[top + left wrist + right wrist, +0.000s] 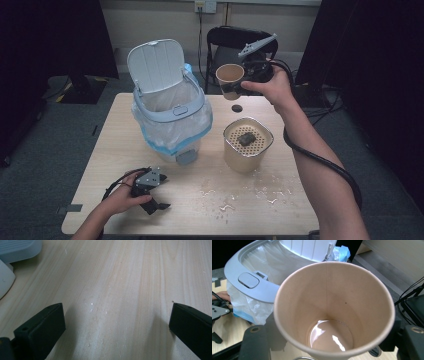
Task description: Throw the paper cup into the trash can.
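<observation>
R gripper (239, 86) jaws clamped on paper cup (229, 76), held up in the air above far edge of worktop (280, 210), tilted, mouth toward the bin (170, 117); wet film at cup bottom. L gripper (159, 197) rests low on worktop near front edge, jaws wide apart w/ nothing between. Bin lid up, clear liner inside. Beige strainer container (247, 145) sits btw bin & R arm, water drops in front

Open table (280, 210) along the near edge — just scattered water drops (235, 197) there. The lidded bin (170, 107) blocks the left middle, the beige strainer canister (247, 145) the right — a narrow lane runs between them.
</observation>
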Motion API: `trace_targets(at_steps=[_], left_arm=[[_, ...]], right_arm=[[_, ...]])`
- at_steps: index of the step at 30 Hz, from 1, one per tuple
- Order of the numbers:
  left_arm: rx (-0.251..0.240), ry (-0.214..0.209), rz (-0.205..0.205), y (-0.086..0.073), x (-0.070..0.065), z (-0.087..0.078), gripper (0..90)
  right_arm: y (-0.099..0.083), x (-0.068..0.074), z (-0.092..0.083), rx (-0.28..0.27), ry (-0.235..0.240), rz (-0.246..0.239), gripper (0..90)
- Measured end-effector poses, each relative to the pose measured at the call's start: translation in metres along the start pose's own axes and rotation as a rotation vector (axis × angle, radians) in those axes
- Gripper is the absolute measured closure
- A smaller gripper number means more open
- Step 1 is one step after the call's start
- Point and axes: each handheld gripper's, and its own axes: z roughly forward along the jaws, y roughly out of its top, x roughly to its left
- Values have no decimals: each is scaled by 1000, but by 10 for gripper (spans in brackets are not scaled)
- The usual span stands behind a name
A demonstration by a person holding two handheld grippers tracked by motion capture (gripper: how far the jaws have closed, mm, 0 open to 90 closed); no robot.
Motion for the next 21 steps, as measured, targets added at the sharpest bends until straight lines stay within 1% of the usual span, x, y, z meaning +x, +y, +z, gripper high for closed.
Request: trace_targets(at_steps=[1, 2, 3, 5, 9, 10, 11, 13, 14, 16, 17, 18, 20, 21], left_arm=[[-7, 0, 2, 0, 0, 0, 0], [-6, 0, 1, 0, 0, 0, 0], [5, 0, 3, 0, 0, 0, 0], [-3, -3, 2, 0, 0, 0, 0], [-2, -2, 5, 0, 0, 0, 0], [-4, -3, -3, 0, 0, 0, 0], [-4, -1, 2, -1, 0, 1, 0], [4, -5, -4, 0, 0, 0, 0], [-4, -3, -4, 0, 0, 0, 0], [-1, -3, -1, 0, 0, 0, 0], [-5, -5, -6, 0, 0, 0, 0], [-7, -7, -9, 0, 0, 1, 0], [-5, -2, 1, -1, 0, 1, 0], [-5, -5, -6, 0, 0, 1, 0]], right_arm=[[1, 0, 0, -5, 0, 0, 278], [2, 0, 0, -6, -1, 1, 278], [3, 0, 0, -6, -2, 1, 278], [6, 0, 0, -6, -3, 1, 278], [11, 2, 1, -13, 1, -4, 278], [12, 3, 2, -14, 4, -4, 278], [14, 3, 3, -14, 4, -8, 278], [17, 4, 4, -14, 5, -11, 278], [18, 5, 5, -13, 6, -12, 278], [20, 5, 5, -16, 10, -15, 278], [22, 5, 6, -18, 11, -19, 278], [23, 6, 6, -19, 11, -17, 278], [25, 6, 7, -19, 11, -15, 278], [26, 6, 7, -21, 14, -14, 278]])
